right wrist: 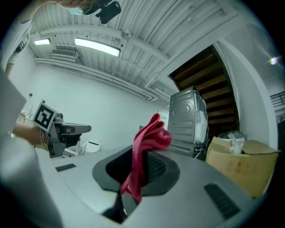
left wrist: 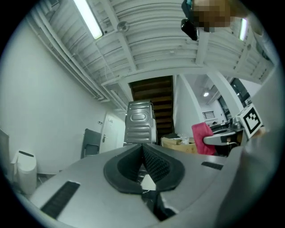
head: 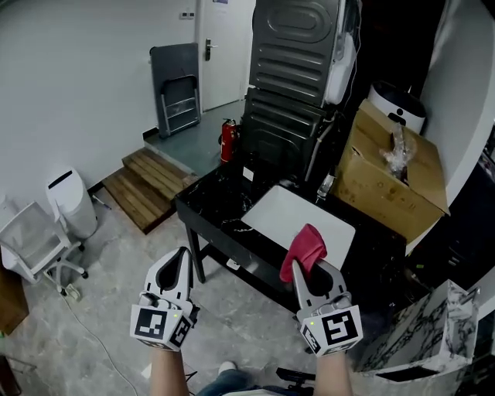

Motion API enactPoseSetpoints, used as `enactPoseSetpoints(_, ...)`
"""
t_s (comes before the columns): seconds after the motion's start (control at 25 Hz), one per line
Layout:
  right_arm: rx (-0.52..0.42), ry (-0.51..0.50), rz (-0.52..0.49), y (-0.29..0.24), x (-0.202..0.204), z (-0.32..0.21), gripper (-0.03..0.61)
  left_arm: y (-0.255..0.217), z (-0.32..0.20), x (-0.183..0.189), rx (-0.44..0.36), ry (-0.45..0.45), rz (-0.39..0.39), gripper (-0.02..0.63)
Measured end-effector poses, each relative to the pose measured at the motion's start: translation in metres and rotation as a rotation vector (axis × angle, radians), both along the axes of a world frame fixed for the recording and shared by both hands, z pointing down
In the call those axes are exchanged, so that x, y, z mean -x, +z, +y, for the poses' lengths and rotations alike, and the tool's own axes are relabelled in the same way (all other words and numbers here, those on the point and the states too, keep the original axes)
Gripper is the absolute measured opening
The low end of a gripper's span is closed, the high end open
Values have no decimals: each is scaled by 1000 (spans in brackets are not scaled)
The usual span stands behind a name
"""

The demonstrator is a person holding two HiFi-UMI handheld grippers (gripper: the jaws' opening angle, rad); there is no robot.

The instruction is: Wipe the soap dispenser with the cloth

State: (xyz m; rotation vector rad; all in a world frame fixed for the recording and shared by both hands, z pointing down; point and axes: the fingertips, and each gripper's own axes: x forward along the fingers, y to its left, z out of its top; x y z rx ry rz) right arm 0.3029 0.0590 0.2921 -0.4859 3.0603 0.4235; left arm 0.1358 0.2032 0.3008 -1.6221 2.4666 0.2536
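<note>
Standing here, I can't read a single word, number or brand. The cube (head: 162,325) on the left gripper (head: 182,259) and the cube (head: 334,329) on the right gripper (head: 303,272) carry only black-and-white square patterns, no letters. At twelve o'clock a sheet (head: 220,2) on the door (head: 224,54) is too small to read. So is any print on the red extinguisher (head: 228,141) just below it.
</note>
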Motion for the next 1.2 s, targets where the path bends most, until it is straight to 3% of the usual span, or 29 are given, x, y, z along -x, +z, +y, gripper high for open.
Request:
enactPoseSetpoints(0.16,-4,6,22,3,41,-3,52,-1,-12,33,-19,110,-1,14)
enactPoseSetpoints(0.32,21,36,57,15,70,-20,52,-1,-9,59,-195,209,99,15)
enactPoseSetpoints(0.4,30,35,55,17,84,-28,52,5,-10,74,-227,232,136,25)
enactPoseSetpoints(0.6,40,22,37,23,121,-49,52,16,-31,104,-153,224,122,106)
enactPoseSetpoints(0.64,43,18,37,25,129,-53,52,18,-38,111,-141,222,121,147)
enactPoseSetpoints(0.72,51,9,38,30,146,-64,52,23,-55,125,-108,228,110,290)
enactPoseSetpoints(0.8,60,7,37,34,163,-77,52,29,-76,140,-69,242,102,344)
enactPoseSetpoints(1.08,130,91,-13,42,220,-152,52,44,-158,208,-9,311,142,396)
enactPoseSetpoints(1.2,162,138,-26,49,238,-183,52,36,-190,239,-91,370,171,396)
